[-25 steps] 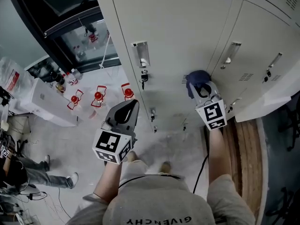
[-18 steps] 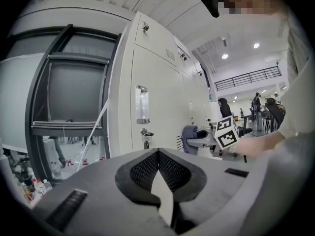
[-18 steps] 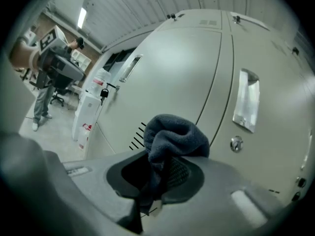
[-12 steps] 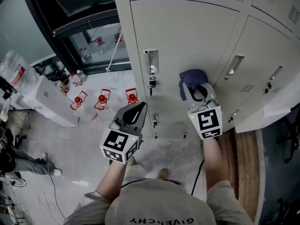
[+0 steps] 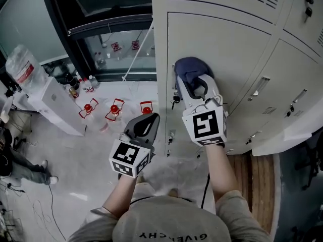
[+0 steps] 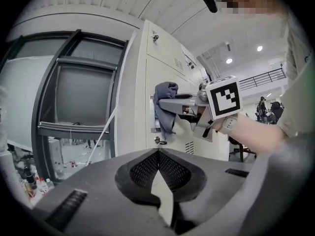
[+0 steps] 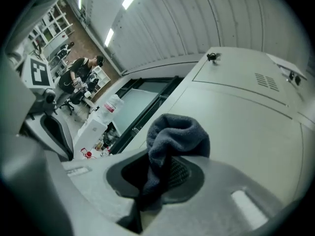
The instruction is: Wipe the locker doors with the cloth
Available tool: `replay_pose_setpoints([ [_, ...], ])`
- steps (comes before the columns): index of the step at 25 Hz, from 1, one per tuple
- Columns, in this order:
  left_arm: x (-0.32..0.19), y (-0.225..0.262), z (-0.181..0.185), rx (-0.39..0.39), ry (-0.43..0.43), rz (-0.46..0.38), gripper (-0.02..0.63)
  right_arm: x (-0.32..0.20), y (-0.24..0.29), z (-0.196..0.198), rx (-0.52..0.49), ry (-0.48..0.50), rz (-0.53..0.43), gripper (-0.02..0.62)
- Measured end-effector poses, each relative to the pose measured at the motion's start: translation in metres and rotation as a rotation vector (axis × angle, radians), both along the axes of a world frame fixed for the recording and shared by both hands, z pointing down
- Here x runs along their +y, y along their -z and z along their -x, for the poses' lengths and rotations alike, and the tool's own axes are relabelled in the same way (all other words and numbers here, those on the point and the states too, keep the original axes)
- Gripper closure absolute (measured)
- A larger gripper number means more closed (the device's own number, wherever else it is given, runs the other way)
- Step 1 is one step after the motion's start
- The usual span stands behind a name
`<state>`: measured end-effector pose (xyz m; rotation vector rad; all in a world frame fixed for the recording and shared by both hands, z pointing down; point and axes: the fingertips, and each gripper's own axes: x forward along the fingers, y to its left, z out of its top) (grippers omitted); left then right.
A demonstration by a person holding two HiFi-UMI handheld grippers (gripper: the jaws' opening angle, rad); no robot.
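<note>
Grey steel lockers fill the upper right of the head view, with a dark-framed window (image 5: 108,44) at upper left and pale floor below it, where small red-topped objects (image 5: 115,108) stand; a strip of wooden flooring (image 5: 257,185) runs down the lower right. We hold the right gripper (image 5: 192,82) up near the centre of the frame, its jaws clamped on the dark blue cloth (image 5: 191,65); the cloth bunches out past the tips and, seen from the left gripper view, lies against the left edge of the locker door (image 5: 237,54), just above the lock (image 5: 174,101). The left gripper (image 5: 150,117) hangs lower and to the left, well apart from the lockers; its jaws are closed together with nothing between them.

We judge the wiping to be under way on this door, with the cloth at its left margin. The next stroke calls for keeping the bunch flat against the metal and sweeping across toward the right of the frame; we should steer round the lock and the recessed handles (image 5: 257,88), where loose folds could snag.
</note>
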<state>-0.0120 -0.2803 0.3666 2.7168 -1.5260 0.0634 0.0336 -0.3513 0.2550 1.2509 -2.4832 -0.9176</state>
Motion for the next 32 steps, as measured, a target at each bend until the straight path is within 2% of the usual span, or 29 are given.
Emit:
replay_pose_setpoints([
  [6,-0.005,-0.002,0.004,0.017,-0.002,0.007,0.607,0.007,0.011,0.007,0.010,0.012,-0.046,0.538],
  [12,-0.009,-0.008,-0.004,0.028,-0.033,0.017,0.607,0.003,0.011,0.008,-0.006,-0.048,-0.068,0.538],
  [15,-0.013,-0.012,-0.002,0.036,-0.031,0.026,0.607,-0.003,0.006,0.009,-0.018,-0.078,-0.030,0.541],
  [19,-0.016,-0.015,0.001,0.050,-0.025,0.029,0.607,-0.008,-0.009,0.008,0.060,-0.133,0.040,0.545],
  [28,-0.013,-0.019,0.011,0.056,-0.003,0.034,0.607,-0.009,-0.045,0.013,0.034,-0.095,0.119,0.548],
  [32,-0.010,-0.020,0.013,0.057,-0.001,0.036,0.607,-0.009,-0.052,0.009,0.047,-0.107,0.159,0.548],
])
